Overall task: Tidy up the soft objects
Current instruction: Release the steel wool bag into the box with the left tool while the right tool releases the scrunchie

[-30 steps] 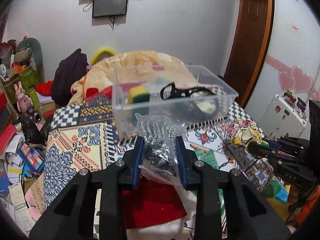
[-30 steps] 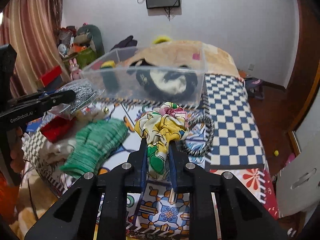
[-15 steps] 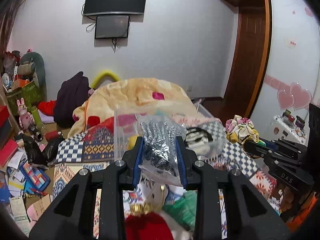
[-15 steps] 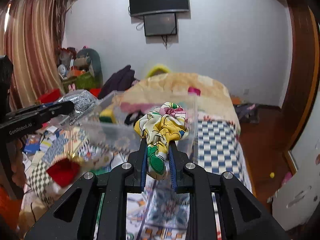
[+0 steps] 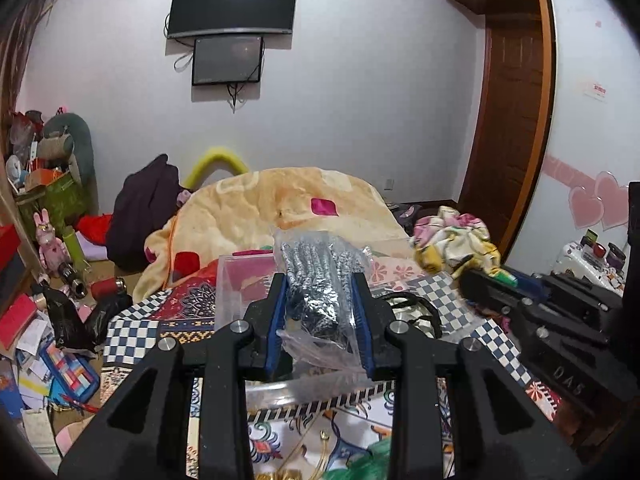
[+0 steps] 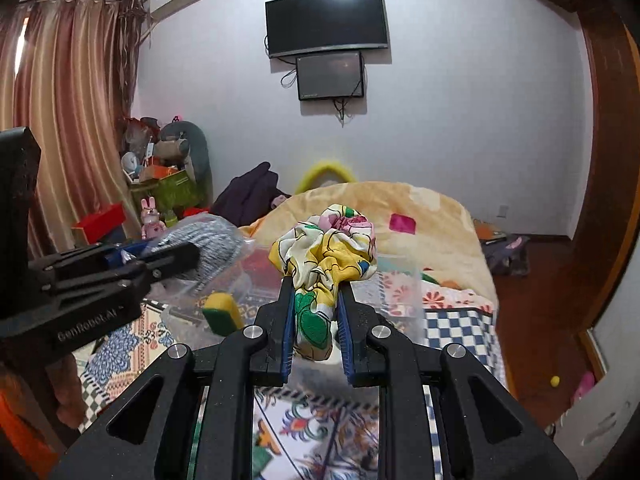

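Note:
My left gripper [image 5: 319, 280] is shut on a clear bag of grey knit gloves [image 5: 320, 280] and holds it up above the clear plastic bin [image 5: 236, 292]. My right gripper [image 6: 316, 280] is shut on a yellow floral scrunchie [image 6: 326, 248], also raised over the bin [image 6: 396, 296]. The scrunchie also shows in the left wrist view [image 5: 456, 240], and the glove bag in the right wrist view [image 6: 208, 240]. A yellow-green sponge [image 6: 222, 314] lies in the bin. A black item [image 5: 416, 312] lies in the bin too.
The bin stands on a patterned bed cover [image 5: 132, 332] with a beige blanket [image 5: 280, 200] heaped behind it. A green knit item [image 5: 360, 460] lies near the front edge. Clutter fills the floor at left [image 5: 48, 320]. A wooden door [image 5: 508, 120] is at right.
Both grippers have risen and moved forward toward the bin, each keeping its hold. The bin now sits lower in both views, under the held items.

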{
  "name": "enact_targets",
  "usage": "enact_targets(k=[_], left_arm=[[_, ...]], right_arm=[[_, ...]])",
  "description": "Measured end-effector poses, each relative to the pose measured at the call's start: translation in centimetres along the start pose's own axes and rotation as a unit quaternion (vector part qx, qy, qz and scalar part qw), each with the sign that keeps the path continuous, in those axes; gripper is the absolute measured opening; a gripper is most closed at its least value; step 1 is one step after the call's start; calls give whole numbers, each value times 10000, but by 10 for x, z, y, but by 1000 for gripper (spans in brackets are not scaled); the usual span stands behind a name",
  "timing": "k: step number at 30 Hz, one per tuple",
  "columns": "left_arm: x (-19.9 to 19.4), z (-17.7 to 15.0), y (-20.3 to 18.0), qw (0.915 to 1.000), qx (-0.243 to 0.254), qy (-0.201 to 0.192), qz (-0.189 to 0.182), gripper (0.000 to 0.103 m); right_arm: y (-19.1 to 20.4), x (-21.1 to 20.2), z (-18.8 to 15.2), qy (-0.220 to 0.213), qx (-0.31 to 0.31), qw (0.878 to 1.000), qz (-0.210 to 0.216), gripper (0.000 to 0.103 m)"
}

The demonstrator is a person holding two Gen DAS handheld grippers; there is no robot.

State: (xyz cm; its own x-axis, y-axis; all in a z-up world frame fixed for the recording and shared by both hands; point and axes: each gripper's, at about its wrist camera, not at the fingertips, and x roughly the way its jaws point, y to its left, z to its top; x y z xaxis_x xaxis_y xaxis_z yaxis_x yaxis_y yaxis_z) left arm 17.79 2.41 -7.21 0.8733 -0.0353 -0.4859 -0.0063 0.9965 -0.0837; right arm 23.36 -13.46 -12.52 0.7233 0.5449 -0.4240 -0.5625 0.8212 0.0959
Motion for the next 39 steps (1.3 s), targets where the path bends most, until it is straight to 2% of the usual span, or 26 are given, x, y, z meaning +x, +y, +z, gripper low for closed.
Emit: enact_targets(k=[9,20,22,27,29,33,37,39], left_arm=[[50,-4,7,9982,-170,571,-49,31],[84,-18,-4,9953,150,946,150,31],[86,-19,-4,9949,141,989,144,35],[83,-19,-2,9952,75,966,107,49],[79,-18,-2,9958,67,906,116,53],[68,-13,-2,9968,83,789,81,55],[51,-6,-2,9981,36,620,-8,57],[39,-3,0,9988,-6,497,-50,62]], right_arm=[[-3,30,-6,352,13,9994,-40,18],[-16,62,-20,971,-51,9948,-297,20],[-15,63,-21,1023,-85,9942,-312,23],[-18,56,-21,975,-111,9945,-375,41],[-21,53,-20,954,-103,9946,-387,45],[-25,41,-14,834,-73,9957,-389,54],[-27,26,-8,643,-73,9971,-397,56],[-26,17,-3,546,-89,9977,-382,58]])
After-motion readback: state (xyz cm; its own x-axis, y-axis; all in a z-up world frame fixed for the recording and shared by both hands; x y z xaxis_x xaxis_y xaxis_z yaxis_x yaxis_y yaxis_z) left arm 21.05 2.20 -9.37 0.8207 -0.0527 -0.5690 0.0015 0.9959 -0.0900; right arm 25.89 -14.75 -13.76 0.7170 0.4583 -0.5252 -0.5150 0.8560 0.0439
